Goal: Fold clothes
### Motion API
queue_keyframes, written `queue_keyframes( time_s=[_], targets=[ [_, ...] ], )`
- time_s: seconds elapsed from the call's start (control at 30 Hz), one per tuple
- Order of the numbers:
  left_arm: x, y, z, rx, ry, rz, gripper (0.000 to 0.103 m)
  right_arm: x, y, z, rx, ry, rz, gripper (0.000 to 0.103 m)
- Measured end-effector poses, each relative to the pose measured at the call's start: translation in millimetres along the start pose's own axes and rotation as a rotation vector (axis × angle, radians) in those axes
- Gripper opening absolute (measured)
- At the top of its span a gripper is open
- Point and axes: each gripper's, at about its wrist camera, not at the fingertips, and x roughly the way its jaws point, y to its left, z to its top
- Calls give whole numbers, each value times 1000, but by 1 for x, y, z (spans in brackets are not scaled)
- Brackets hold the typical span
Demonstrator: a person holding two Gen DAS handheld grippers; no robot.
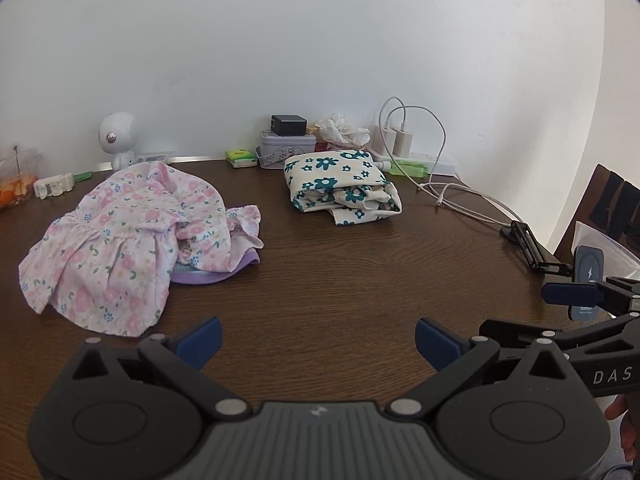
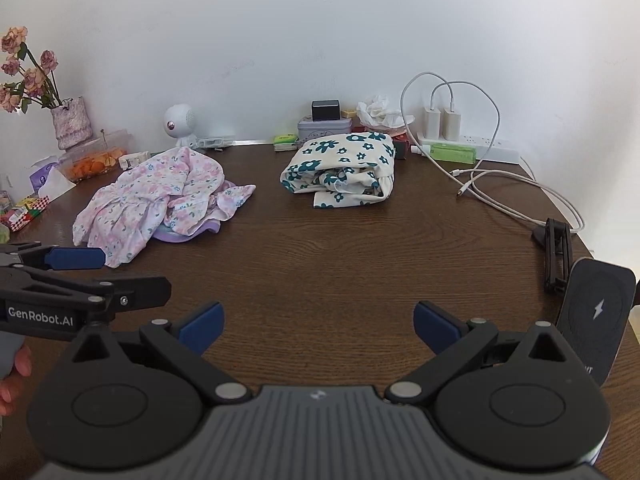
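Both grippers hover low over the near part of a dark wooden table [image 1: 340, 280], side by side. The left gripper [image 1: 318, 342] has its blue-padded fingers spread wide with nothing between them, and the right gripper [image 2: 318, 326] is spread just as wide and also empty. In the left wrist view only a blue fingertip and part of the black frame of the right gripper show at the right edge; the rest is cut off.

A crumpled pink floral garment [image 1: 132, 236] lies in a heap at the left of the table, on top of a purple cloth [image 1: 216, 274] that is mostly hidden, so only its curved edge peeks out. Well apart to the right sits a folded cream garment with teal flowers [image 1: 340, 186], near the wall. Behind it a tin [image 2: 323, 128] is partly covered. White cables [image 2: 516, 184] trail off the right edge, and a black charging stand [image 2: 596, 316] is cut off at the bottom
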Motion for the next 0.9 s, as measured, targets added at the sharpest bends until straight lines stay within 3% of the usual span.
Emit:
queue_keyframes(
  time_s=[0.4, 0.9],
  targets=[
    [-48, -16, -48, 14, -6, -17, 103, -57, 19, -43, -9, -13, 12, 103],
    [-98, -30, -97, 11, -27, 28, 103, -104, 41, -86, -20, -1, 54, 103]
  ],
)
